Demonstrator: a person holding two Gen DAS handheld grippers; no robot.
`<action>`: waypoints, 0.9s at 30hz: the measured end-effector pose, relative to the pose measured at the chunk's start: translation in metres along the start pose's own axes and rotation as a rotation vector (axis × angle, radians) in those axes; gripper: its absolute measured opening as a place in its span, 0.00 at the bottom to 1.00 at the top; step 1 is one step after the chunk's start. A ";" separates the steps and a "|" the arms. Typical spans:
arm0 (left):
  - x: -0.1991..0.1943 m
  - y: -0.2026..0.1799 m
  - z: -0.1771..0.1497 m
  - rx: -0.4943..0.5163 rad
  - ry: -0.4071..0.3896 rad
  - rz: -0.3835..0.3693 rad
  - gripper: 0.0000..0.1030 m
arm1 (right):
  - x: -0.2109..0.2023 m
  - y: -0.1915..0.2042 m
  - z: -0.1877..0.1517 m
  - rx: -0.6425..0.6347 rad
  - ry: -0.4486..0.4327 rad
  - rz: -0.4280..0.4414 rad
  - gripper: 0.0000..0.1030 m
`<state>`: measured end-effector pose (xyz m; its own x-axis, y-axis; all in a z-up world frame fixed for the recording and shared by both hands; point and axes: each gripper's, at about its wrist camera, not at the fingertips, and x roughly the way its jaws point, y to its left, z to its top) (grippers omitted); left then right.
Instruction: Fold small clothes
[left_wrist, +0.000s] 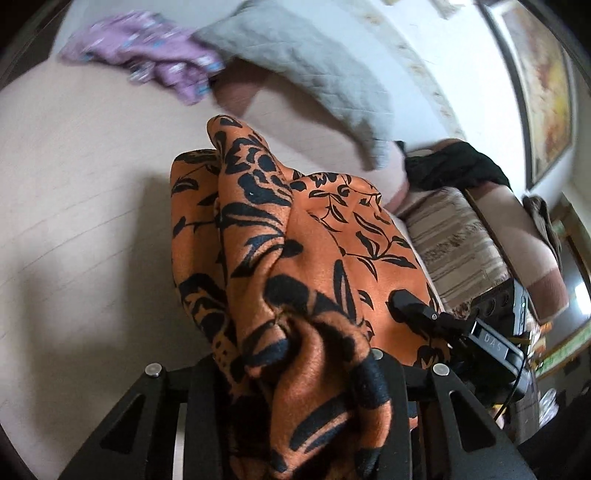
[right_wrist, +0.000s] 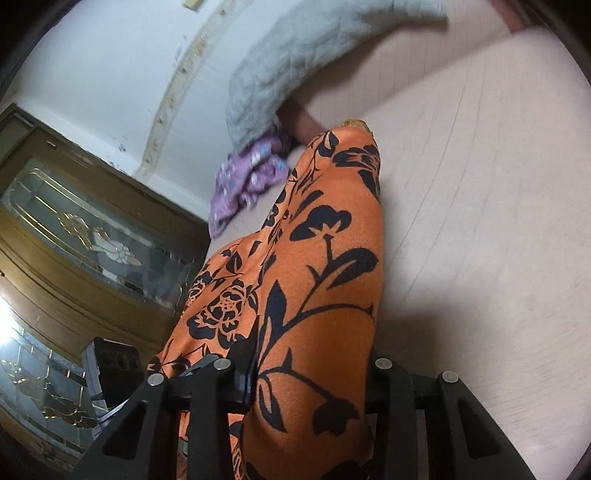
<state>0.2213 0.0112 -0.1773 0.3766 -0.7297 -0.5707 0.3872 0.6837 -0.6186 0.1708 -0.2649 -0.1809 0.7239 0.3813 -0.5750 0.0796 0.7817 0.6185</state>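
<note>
An orange garment with a black flower print (left_wrist: 295, 240) hangs bunched above the pale pink bedsheet (left_wrist: 92, 184). My left gripper (left_wrist: 295, 376) is shut on one gathered edge of it, and the cloth spills over both fingers. In the left wrist view my right gripper (left_wrist: 410, 306) pinches the same garment a little to the right. In the right wrist view the orange garment (right_wrist: 325, 258) runs up from my right gripper (right_wrist: 310, 373), which is shut on it, and drapes onto the bedsheet (right_wrist: 480, 184). The fingertips are hidden under cloth.
A crumpled purple garment (left_wrist: 147, 62) (right_wrist: 247, 181) lies at the far side of the bed beside a grey quilted pillow (left_wrist: 295, 62) (right_wrist: 295, 55). A black cloth (left_wrist: 450, 162) and a striped cushion (left_wrist: 454, 240) sit to the right. A wooden cabinet with glass doors (right_wrist: 92, 240) stands beside the bed.
</note>
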 end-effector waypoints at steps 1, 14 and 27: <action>0.006 -0.013 -0.002 0.029 -0.008 -0.003 0.34 | -0.008 -0.003 0.004 0.000 -0.009 -0.003 0.38; 0.076 -0.046 -0.039 0.159 0.188 0.279 0.45 | -0.014 -0.095 -0.015 0.139 0.091 -0.043 0.41; 0.048 -0.054 -0.058 0.234 0.091 0.429 0.77 | -0.041 -0.076 -0.016 0.107 0.148 -0.074 0.58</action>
<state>0.1696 -0.0615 -0.2025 0.4725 -0.3727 -0.7987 0.3960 0.8993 -0.1854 0.1239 -0.3321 -0.2125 0.6051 0.3993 -0.6888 0.2070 0.7565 0.6204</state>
